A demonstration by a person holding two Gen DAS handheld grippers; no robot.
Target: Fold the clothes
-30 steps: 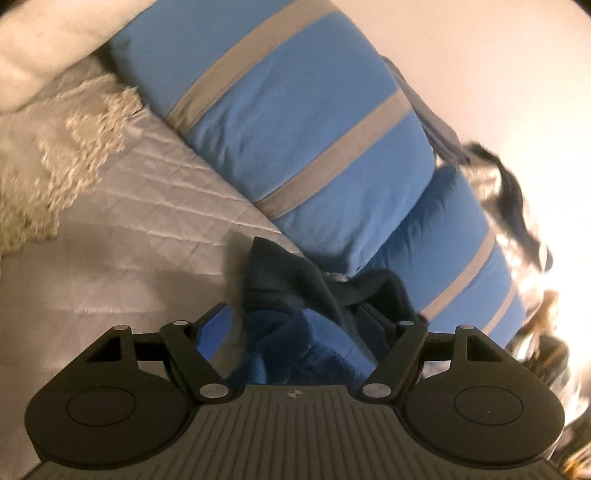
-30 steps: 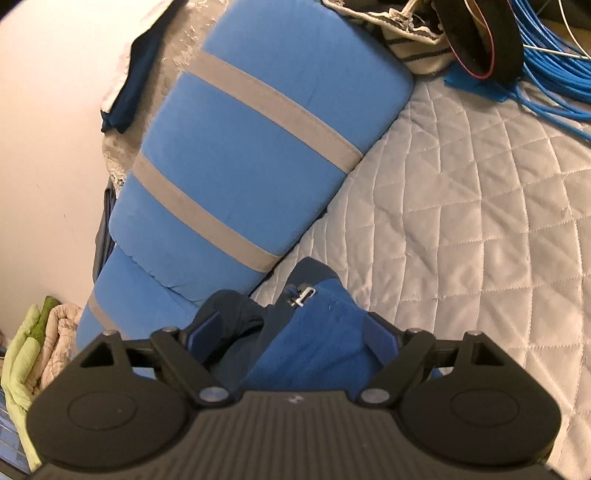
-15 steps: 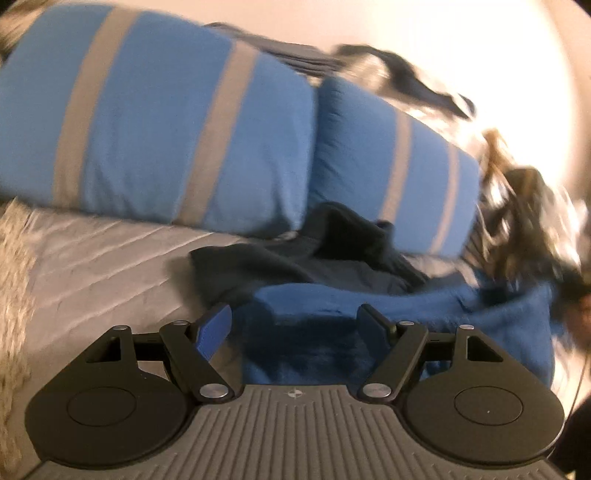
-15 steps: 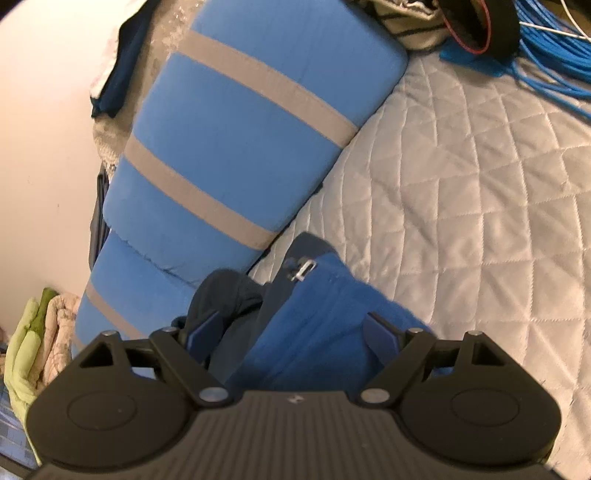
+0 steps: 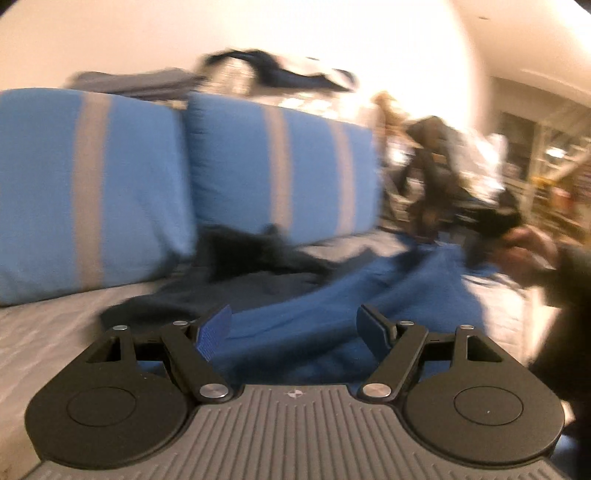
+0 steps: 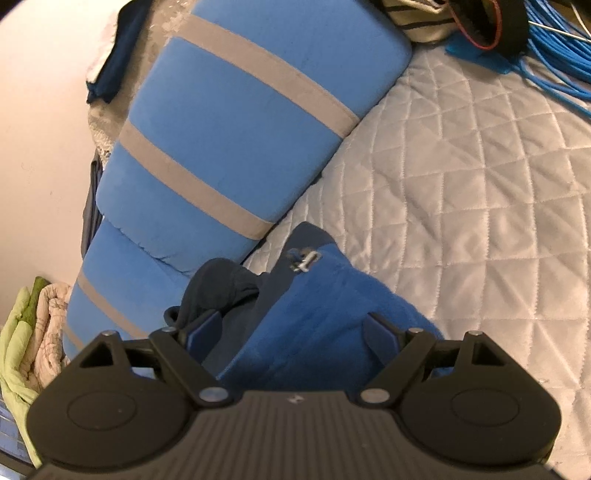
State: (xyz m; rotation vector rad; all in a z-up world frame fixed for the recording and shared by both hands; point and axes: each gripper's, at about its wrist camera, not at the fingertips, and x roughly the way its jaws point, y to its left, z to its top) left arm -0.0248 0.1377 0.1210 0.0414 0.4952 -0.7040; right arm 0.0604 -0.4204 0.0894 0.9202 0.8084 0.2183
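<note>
between the pads of the left gripper (image 5: 295, 323): jaws spread wide, blue fleece under and between them, neither pad pressing it as far as the blurred view allows. item: blue fleece jacket (image 5: 332, 314), lying rumpled on the bed, its dark navy lining (image 5: 255, 258) turned outward toward the cushions. beyond it: two blue cushions with grey stripes (image 5: 92, 192), standing side by side against the pale wall. on top of them: dark clothing (image 5: 273, 74), heaped, too blurred to sort. far right of this view: a person's hand (image 5: 532, 251) and dark sleeve, smeared by motion; what it holds cannot be told.

between the pads of the right gripper (image 6: 295, 332): jaws spread wide, the same jacket (image 6: 325, 314) passing between them; whether the pads pinch the cloth cannot be told, gaps show at both sides. on the jacket: a metal zip pull (image 6: 304, 260), lying at the collar edge where blue meets navy. under the jacket: grey quilted bedspread (image 6: 461, 184), diamond stitched. left of it: blue striped cushion (image 6: 251, 122), the jacket's navy part touching its lower end. top right: blue cables (image 6: 554, 48), bundled on the spread, beside a black band with red edging (image 6: 484, 26). bottom left: a light green garment (image 6: 16, 350), bunched beside a pale quilted one.
</note>
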